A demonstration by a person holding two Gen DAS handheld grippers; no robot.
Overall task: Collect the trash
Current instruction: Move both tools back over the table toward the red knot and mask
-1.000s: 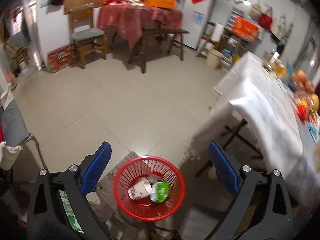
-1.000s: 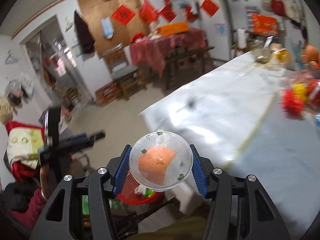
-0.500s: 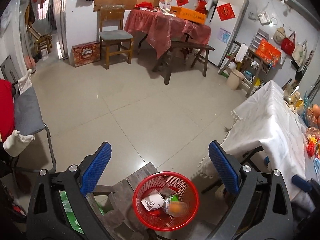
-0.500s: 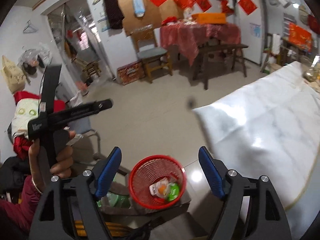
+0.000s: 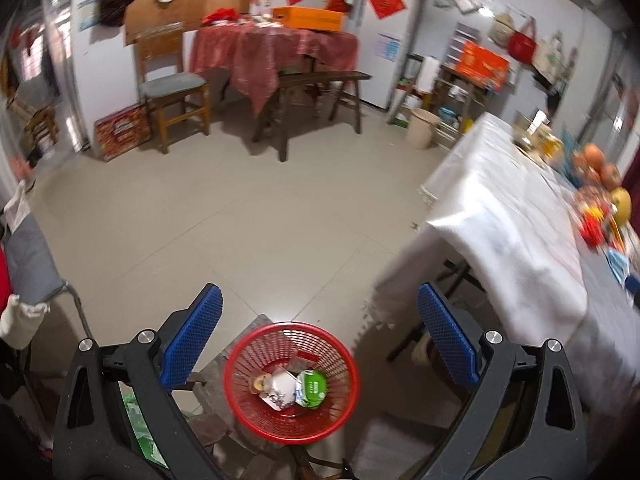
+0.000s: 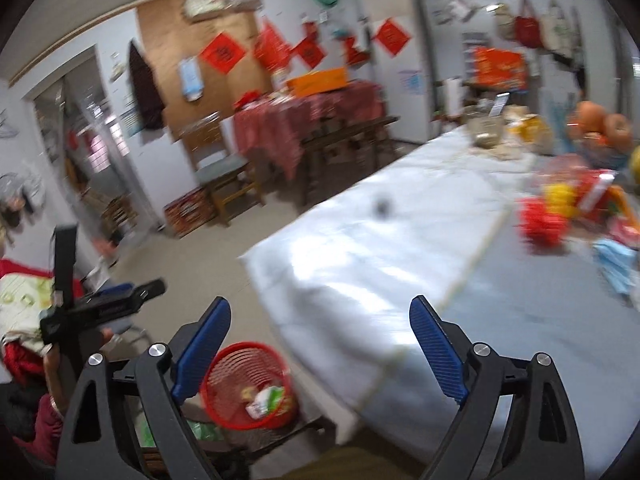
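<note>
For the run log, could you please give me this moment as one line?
left tongs: open, empty | right tongs: open, empty | basket: holds trash | table: items remain at far end

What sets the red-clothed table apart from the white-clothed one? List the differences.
The red-clothed table stands against the far wall; the white-clothed table is close, beside the red basket. The red-clothed table carries an orange box; the white-clothed table holds fruit and bright clutter at its far end. The red cloth looks patterned; the white looks plain. Both cloths drape over the edges.

Both the left gripper and the right gripper are spread wide (nothing between the blue pads).
</note>
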